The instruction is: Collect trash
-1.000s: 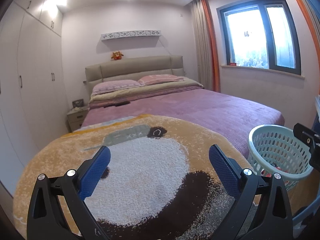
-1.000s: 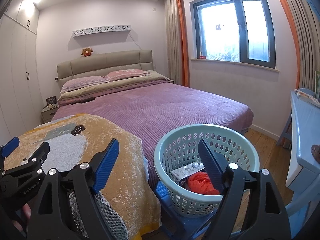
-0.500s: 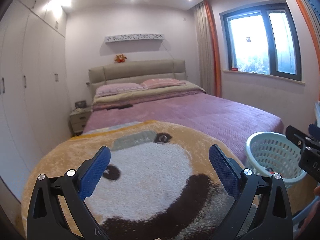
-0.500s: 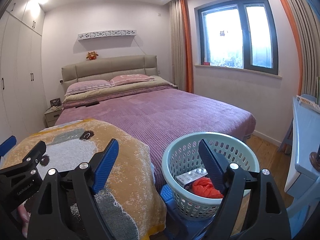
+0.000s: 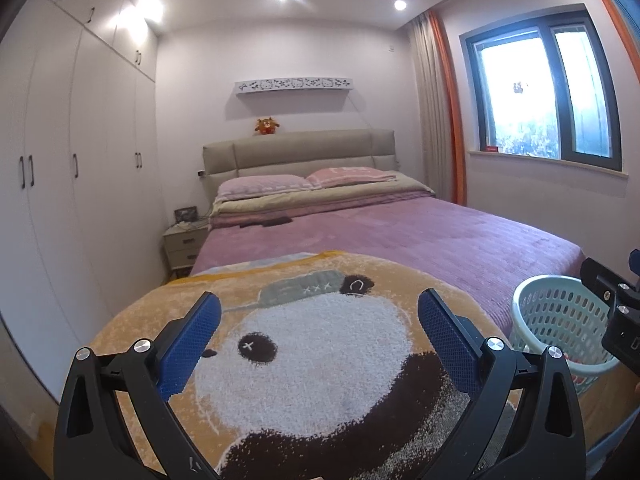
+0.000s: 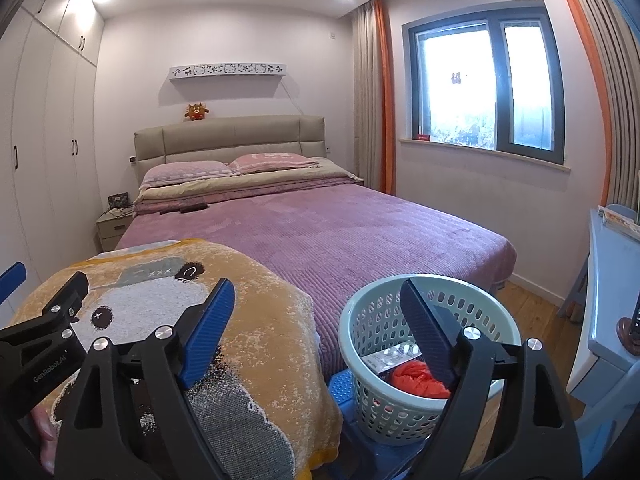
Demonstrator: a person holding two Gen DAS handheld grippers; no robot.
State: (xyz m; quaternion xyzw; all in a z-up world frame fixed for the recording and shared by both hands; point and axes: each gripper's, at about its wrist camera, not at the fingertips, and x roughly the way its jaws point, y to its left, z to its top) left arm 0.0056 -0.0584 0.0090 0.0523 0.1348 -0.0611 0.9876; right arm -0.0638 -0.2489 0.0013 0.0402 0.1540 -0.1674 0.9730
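Note:
A pale green perforated basket (image 6: 376, 312) stands on a blue stool (image 6: 340, 392) at the foot of the bed; it also shows in the left wrist view (image 5: 560, 316). Inside lie a crumpled orange wrapper (image 6: 416, 380) and a flat white box (image 6: 394, 358). My right gripper (image 6: 316, 308) is open and empty, held above and in front of the basket. My left gripper (image 5: 318, 322) is open and empty above the panda blanket (image 5: 312, 360). Each gripper shows at the edge of the other's view.
The bed has a purple cover (image 6: 340, 232), with dark items (image 6: 188, 209) near the pillows. A white wardrobe (image 5: 60, 200) lines the left wall, with a nightstand (image 5: 184, 244) beside the bed. A light blue desk (image 6: 612, 300) stands at right, under the window wall.
Both grippers have drawn back and tilted up a little, so more of the room shows and the basket sits lower. Both stay open and empty.

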